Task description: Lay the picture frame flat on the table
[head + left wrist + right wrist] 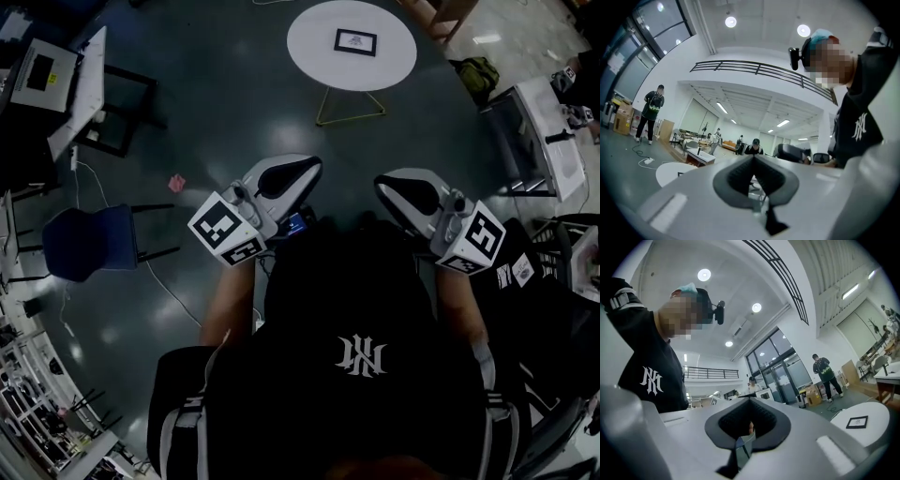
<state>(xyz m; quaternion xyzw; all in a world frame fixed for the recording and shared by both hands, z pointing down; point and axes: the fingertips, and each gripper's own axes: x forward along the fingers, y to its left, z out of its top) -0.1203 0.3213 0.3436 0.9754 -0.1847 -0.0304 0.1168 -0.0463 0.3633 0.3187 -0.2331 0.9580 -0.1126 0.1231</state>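
Already done, it seems: small black rectangular picture frame point(356, 41) lies flat near centre of round white worktop point(309, 52). Left gripper point(302, 171) and right gripper point(389, 187) well apart from worktop, fingers clenched, empty.

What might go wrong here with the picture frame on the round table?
The round table stands on thin wire legs; a bump might wobble it and slide the picture frame lying flat on it.
A white cable trails over the floor at the person's left; a foot may catch it.
The left gripper and right gripper are both shut, so pushing at the frame could scratch it.
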